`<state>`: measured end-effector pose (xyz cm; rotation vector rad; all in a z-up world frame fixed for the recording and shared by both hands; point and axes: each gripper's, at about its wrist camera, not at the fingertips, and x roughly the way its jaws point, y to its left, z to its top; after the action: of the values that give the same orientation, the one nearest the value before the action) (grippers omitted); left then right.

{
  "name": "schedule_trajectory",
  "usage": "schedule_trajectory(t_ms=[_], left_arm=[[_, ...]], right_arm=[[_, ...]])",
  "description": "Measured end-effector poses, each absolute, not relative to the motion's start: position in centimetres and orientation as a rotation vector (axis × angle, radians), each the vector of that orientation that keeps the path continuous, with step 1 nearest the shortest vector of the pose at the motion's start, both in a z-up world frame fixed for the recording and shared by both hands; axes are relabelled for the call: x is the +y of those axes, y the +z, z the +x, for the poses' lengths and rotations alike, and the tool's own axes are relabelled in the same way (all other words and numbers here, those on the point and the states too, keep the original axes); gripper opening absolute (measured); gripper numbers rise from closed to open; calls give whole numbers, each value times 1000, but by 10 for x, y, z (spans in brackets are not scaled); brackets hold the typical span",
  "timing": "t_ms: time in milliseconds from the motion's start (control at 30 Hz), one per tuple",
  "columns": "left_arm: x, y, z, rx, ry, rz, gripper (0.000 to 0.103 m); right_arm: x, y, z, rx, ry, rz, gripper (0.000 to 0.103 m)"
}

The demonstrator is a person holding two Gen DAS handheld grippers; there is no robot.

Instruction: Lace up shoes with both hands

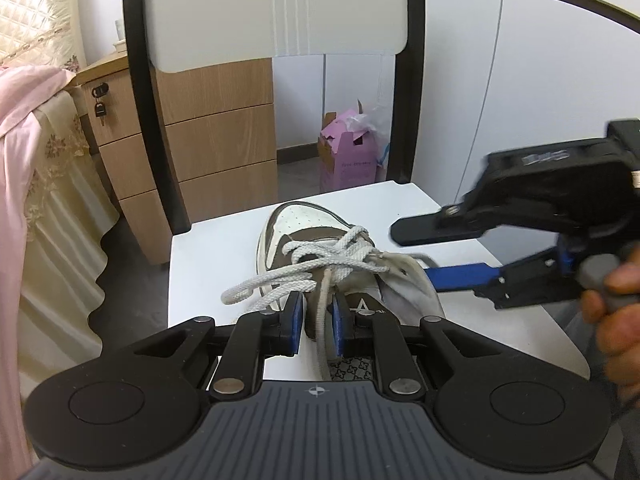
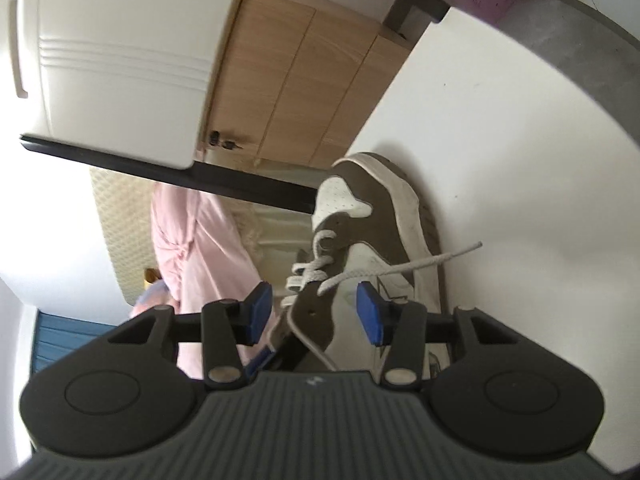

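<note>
Left wrist view: shoe (image 1: pixel 320 248) is sitting on a white chair seat (image 1: pixel 208 256).
Left gripper (image 1: pixel 316 322): jaws nearly shut, one lace strand (image 1: pixel 322 312) running between them; grip uncertain.
Right gripper (image 2: pixel 314 310): jaws standing released, holding nothing, free lace end (image 2: pixel 400 268) lying ahead.
Advice: be keeping the left strand taut while the right is closing on the free end.

Light: bright, even daylight | Glare: white chair back (image 2: pixel 120 60) washed out | Blur: right gripper (image 1: pixel 416 252) smeared | Edges: strong fisheye bending, dark corners

Pink box (image 1: pixel 351 152), far beyond the claw, carries print too small to read (likewise the shoe's (image 1: pixel 320 248) tongue emblem).
</note>
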<state>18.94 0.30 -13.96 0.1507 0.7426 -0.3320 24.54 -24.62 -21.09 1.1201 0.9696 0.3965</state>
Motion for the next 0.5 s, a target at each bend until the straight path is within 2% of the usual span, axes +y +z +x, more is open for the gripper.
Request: schedule_trajectory(t_ms=[33,200,233,500], left_arm=[[2,-140,190,740,-330,159,18],[-2,-144,194,735,-319,173,18],[-2,-145,196,741,-314,171,18],[-2,-150,202,778,-285,158,18]], right_arm=[[-245,-212,246,969,374,1110,47],[-244,-215,253,955,351,1096,7],[-245,-212,255,942,352,1076,4],[-262,-204,263,881,331,986,2]])
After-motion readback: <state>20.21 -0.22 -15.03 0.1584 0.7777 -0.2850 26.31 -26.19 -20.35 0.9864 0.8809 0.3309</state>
